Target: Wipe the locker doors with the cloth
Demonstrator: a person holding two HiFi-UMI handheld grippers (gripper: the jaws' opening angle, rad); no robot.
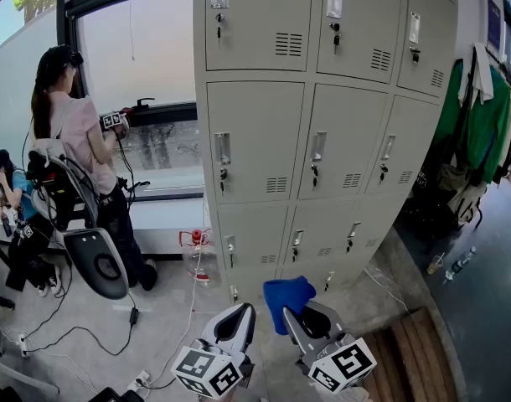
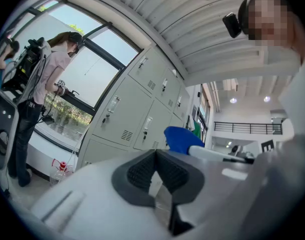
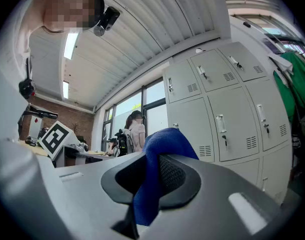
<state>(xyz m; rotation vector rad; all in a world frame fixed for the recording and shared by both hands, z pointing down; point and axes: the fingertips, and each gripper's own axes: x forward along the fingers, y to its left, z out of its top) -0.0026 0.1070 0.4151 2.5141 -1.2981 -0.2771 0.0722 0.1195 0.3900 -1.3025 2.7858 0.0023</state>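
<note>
Lowest in the head view sit my two claws, each with its marker cube turned up at the camera. My right claw (image 1: 294, 315) is clamped on the cloth (image 1: 287, 298). My left claw (image 1: 241, 312) has its jaws pressed together with nothing between them, and its own view shows the ribbed dark pads meeting in a tight seam.

The cloth is a deep, plain blue, soft and thick. It is bunched into a rounded lump that rises above the right claw's tips, at lower centre of the frame. From the right gripper view it folds over the top of the pads and hangs down between them as a narrow, creased tail, pinched on both sides. From the left gripper view only its humped top shows, right of centre.

Behind it stand the lockers (image 1: 322, 141), filling the middle and upper frame. They are pale grey, in three columns, with every door shut and each carrying a vent grille, a handle and a key. The cloth lies in front of the bottom row. I cannot tell whether it touches a door.

At the left a person (image 1: 75, 141) stands by the window (image 1: 147, 48). A jug (image 1: 197, 254) sits on the floor (image 1: 155, 316) near the lockers' lower left corner, and green coats (image 1: 482, 124) hang at the right edge.
</note>
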